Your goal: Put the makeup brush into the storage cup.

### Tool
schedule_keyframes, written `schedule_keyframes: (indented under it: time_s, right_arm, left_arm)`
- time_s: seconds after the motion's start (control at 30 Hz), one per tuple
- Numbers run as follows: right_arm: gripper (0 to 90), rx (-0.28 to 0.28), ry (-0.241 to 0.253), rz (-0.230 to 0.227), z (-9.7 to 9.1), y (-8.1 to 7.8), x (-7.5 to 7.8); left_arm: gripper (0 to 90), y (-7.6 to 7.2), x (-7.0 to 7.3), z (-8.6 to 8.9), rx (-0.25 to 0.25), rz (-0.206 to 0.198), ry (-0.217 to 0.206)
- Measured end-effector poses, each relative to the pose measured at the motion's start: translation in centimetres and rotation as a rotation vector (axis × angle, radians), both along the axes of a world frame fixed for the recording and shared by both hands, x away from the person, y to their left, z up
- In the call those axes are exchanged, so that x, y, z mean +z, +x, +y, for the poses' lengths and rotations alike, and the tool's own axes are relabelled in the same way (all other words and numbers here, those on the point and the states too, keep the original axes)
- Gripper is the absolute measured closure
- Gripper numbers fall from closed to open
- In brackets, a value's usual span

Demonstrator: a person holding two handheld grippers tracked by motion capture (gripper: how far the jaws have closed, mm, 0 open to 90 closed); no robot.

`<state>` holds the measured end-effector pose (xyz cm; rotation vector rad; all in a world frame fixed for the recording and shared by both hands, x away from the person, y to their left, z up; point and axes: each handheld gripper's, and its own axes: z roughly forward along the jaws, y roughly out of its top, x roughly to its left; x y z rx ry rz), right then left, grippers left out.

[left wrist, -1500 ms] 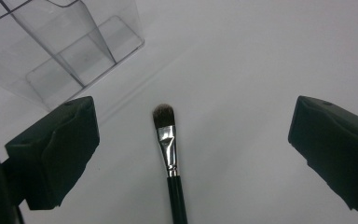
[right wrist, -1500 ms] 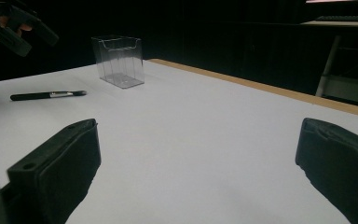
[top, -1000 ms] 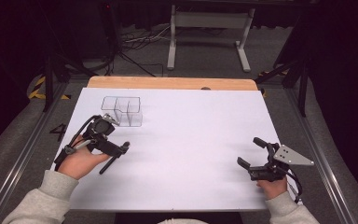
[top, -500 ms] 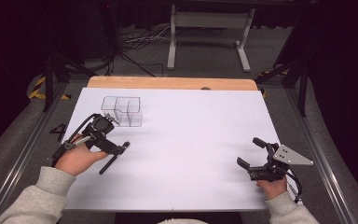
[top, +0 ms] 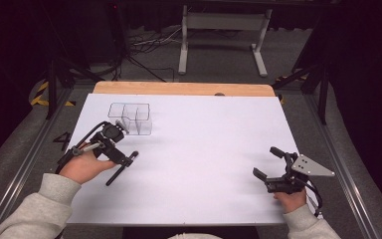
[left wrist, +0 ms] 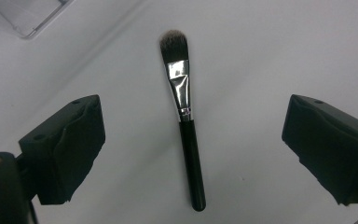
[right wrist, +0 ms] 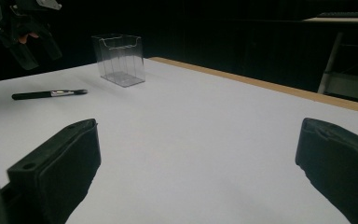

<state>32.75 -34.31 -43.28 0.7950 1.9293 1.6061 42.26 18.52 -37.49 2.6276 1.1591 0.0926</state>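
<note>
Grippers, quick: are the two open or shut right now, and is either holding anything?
Left gripper: open, holding nothing, jaws wide apart above the makeup brush lying on the table.
Right gripper: open, holding nothing, white table between its jaws.

The brush (left wrist: pixel 186 116) has a glossy black handle, a shiny metal ferrule and soft dark bristles; near it, the organizer (right wrist: pixel 119 59) is clear plastic on the matt white counter (top: pixel 214 149).

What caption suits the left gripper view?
Open left claw above a black-handled makeup brush lying on the white table.

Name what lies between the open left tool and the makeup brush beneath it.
Nothing: in the left gripper view, the makeup brush lies on bare white table.
</note>
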Motion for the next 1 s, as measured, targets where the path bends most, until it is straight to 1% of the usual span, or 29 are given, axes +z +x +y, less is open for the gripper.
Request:
schedule_keyframes:
  time_s: [0.1, 0.17, 0.3, 0.33, 0.4, 0.47, 0.67, 0.7, 1.0]
  right_arm:
    - [0.6, 0.001, 0.001, -0.003, 0.0, 0.0, 0.0]
    - [0.7, 0.0, 0.004, -0.003, 0.0, 0.0, 0.0]
    - [0.6, 0.003, 0.002, -0.001, 0.0, 0.0, 0.0]
    - [0.6, 0.004, 0.001, -0.002, 0.0, 0.0, 0.0]
    - [0.6, 0.004, 0.004, -0.004, 0.0, 0.0, 0.0]
    - [0.7, 0.003, 0.002, -0.001, 0.0, 0.0, 0.0]
    - [0.6, 0.001, 0.0, -0.002, 0.0, 0.0, 0.0]
    - [0.6, 0.002, 0.002, -0.001, 0.0, 0.0, 0.0]
    - [0.7, 0.0, 0.002, -0.001, 0.0, 0.0, 0.0]
  left_arm:
    - [8.8, 0.1, -0.3, 0.0, -0.005, 0.007, 0.001]
    - [9.6, 0.2, -0.5, 0.0, -0.004, 0.019, -0.002]
    - [11.2, 0.3, -1.0, 0.0, -0.008, 0.023, -0.004]
    - [11.3, 0.3, -1.1, -0.1, -0.009, 0.03, -0.009]
    - [11.8, 0.2, -1.2, -0.1, -0.008, 0.027, -0.011]
    - [12.3, 0.2, -1.5, -0.2, -0.019, 0.029, -0.009]
    - [12.4, 0.3, -2.2, -0.2, -0.017, 0.036, -0.014]
    - [12.5, 0.3, -2.3, -0.2, -0.017, 0.042, -0.018]
    - [13.7, 0.3, -3.2, -0.3, -0.017, 0.059, -0.009]
